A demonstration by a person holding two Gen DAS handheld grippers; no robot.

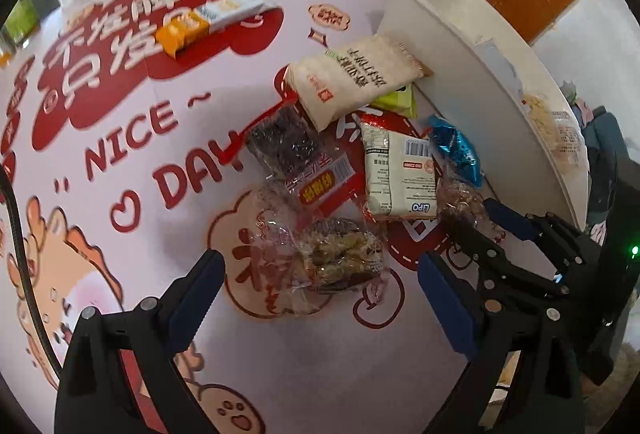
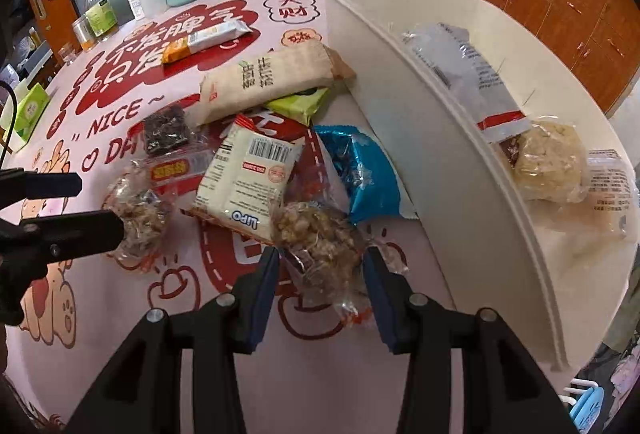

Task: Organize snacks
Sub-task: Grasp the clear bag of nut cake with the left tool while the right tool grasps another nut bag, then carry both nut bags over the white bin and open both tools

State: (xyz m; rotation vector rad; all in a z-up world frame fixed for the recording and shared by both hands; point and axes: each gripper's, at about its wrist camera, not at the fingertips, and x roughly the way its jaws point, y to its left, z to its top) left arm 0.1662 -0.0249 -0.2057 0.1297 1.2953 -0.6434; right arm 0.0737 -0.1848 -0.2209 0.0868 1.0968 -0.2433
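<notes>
The left tool (image 1: 320,274) is hovering with its fingers spread wide apart, holding nothing; a clear-wrapped nut bar (image 1: 340,254) is lying on the tabletop (image 1: 120,161) between and just beyond its tips. The right tool (image 2: 322,274) is standing with its blue pads on either side of a clear-wrapped grain cluster (image 2: 320,242); whether the pads are pressing the wrapper is hard to make out.

The remaining loose snacks are sitting in a pile at 12 o'clock from the right tool: a cream Lipo packet (image 2: 248,177), a blue foil packet (image 2: 360,173) partly tucked under its neighbours, a long beige packet (image 2: 272,81), a green packet (image 2: 300,103) mostly hidden beneath it, and a dark seaweed-like pack (image 2: 166,129). An orange-and-white bar (image 2: 204,41) is lying apart at 11 o'clock.

The white bin (image 2: 420,153) is standing at 2 o'clock, already holding a grey-and-red packet (image 2: 472,73) and a pale puffed cake (image 2: 548,161); its far end is cut off by the lens edge.
</notes>
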